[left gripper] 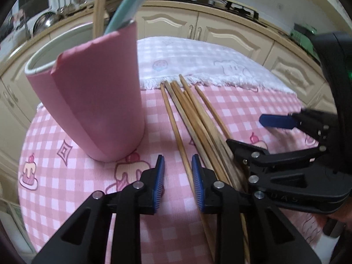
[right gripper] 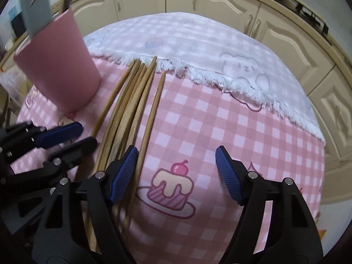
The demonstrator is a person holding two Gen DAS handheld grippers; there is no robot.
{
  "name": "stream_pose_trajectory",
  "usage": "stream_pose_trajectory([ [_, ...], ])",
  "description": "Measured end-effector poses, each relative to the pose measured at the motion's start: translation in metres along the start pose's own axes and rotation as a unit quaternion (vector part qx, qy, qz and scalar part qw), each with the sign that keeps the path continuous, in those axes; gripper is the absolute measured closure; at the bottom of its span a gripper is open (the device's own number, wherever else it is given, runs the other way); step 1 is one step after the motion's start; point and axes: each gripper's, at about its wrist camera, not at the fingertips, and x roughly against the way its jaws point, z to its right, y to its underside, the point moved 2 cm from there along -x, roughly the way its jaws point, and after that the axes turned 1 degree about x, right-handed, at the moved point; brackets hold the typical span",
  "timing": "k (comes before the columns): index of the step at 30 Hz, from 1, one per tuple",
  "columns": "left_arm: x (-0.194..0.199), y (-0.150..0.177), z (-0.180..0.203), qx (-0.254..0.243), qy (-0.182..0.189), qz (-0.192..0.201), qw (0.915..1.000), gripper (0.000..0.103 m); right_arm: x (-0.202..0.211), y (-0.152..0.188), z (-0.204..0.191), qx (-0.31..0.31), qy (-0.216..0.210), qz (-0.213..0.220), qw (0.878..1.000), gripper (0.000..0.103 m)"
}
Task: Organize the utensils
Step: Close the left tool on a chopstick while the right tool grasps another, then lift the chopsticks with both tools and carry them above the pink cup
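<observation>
Chopsticks (left gripper: 198,118): a loose bundle of wooden sticks lying flat on the pink checked cloth (left gripper: 72,176), side by side and partly overlapping, far tips reaching the fringed edge of the white cloth (left gripper: 198,55).
Single stick: one chopstick lies apart on the cup side of the bundle and runs between the left gripper's pads.
Cup (left gripper: 99,101): pink, upright on the pink cloth just beside the bundle; a pale wooden handle (left gripper: 99,6) and a teal handle (left gripper: 123,6) stand in it.
Left gripper (left gripper: 178,182): jaws narrow, astride the single stick; its right pad looks to be against the stick, while a gap shows on the left side, so no squeeze is seen.
Right gripper (right gripper: 176,176): jaws wide; its left finger (right gripper: 123,173) sits over the near part of the bundle, and the outermost stick shows just inside that pad; the other pad is well apart over bare cloth with a cake print (right gripper: 169,189).
Grippers together: near each other, the bundle between them.
Background: cream cabinets (left gripper: 171,24) and a gas hob (left gripper: 211,0) behind the table.
</observation>
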Motion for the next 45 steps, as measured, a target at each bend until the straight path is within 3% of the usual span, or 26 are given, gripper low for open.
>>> stream_pose_trajectory([
  [3,0.001,0.0,-0.003,0.007,0.01,-0.005,0.9999,0.079,0.003,0.004,0.007,-0.009,-0.001,-0.014,1.0,0.032],
  [9,-0.009,-0.012,0.005,-0.02,-0.01,-0.007,0.9997,0.079,-0.005,-0.014,0.012,-0.037,-0.011,-0.022,0.999,0.05],
  [12,-0.012,-0.017,0.005,-0.017,-0.005,-0.013,0.9998,0.095,-0.008,-0.025,0.008,-0.027,-0.011,-0.023,0.999,0.074],
  [14,-0.011,-0.018,0.001,-0.01,0.003,-0.016,0.9998,0.096,-0.009,-0.027,0.004,-0.02,-0.022,-0.026,0.999,0.095],
  [24,0.016,0.006,-0.009,0.007,0.047,0.002,0.9989,0.099,0.022,0.003,0.03,-0.104,-0.121,0.034,0.987,0.097],
  [33,0.063,0.011,-0.004,-0.008,0.08,0.078,0.9937,0.099,0.07,0.013,0.049,-0.16,-0.18,0.136,0.961,0.097],
  [39,0.102,0.003,0.004,-0.024,0.104,0.147,0.9833,0.099,0.11,0.006,0.051,-0.18,-0.196,0.214,0.94,0.097],
  [45,0.152,-0.011,0.001,-0.028,0.119,0.237,0.9638,0.099,0.159,-0.017,0.05,-0.178,-0.2,0.298,0.916,0.097],
])
